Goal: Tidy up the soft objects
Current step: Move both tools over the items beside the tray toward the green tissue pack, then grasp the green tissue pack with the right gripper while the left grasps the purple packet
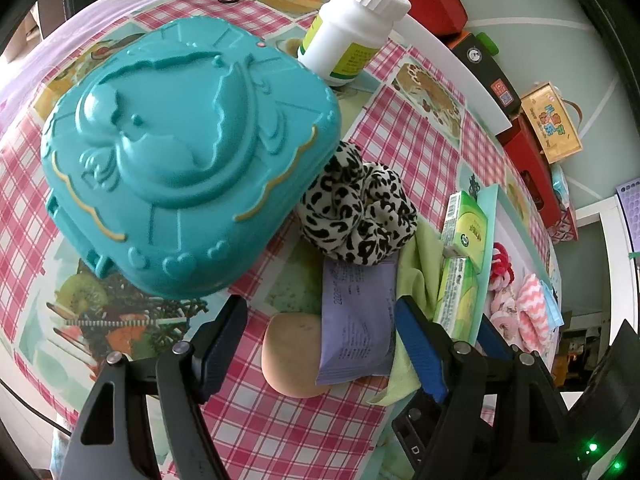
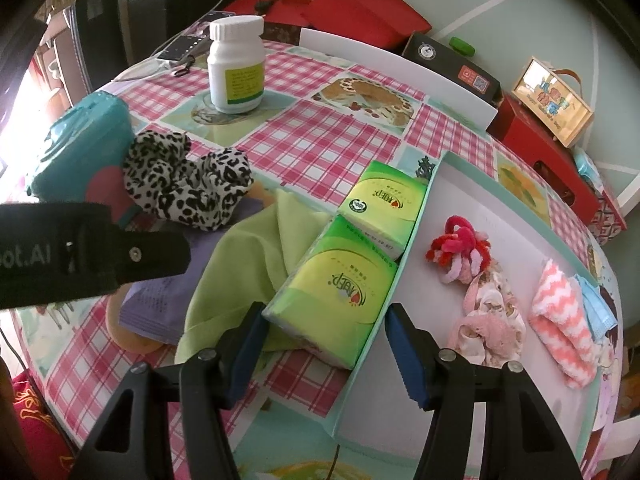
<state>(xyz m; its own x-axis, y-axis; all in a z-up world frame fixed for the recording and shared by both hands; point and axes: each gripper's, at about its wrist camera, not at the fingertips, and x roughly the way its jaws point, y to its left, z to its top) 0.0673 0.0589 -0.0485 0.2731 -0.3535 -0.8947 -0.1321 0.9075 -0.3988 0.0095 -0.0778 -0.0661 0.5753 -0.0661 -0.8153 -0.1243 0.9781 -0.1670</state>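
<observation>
My left gripper (image 1: 322, 344) stands open over a beige round sponge (image 1: 290, 356) and a purple packet (image 1: 356, 320), touching neither. A leopard-print scrunchie (image 1: 356, 208) lies just beyond, against a teal plastic case (image 1: 188, 152). My right gripper (image 2: 326, 332) is shut on the nearer green tissue pack (image 2: 336, 296), which leans on the rim of the white tray (image 2: 424, 216). The left pad is on the pack's side and the right pad sits at the tray rim. A second tissue pack (image 2: 380, 200) lies behind it, and a green cloth (image 2: 248, 264) is underneath.
On the tray lie a red-pink scrunchie (image 2: 460, 248), pink floral fabric (image 2: 488, 320), a coral zigzag cloth (image 2: 560, 312) and a blue mask (image 2: 596, 304). A white pill bottle (image 2: 236, 68) stands at the back. Red boxes (image 2: 552, 172) line the far edge. The left tool's black housing (image 2: 92, 256) crosses the left.
</observation>
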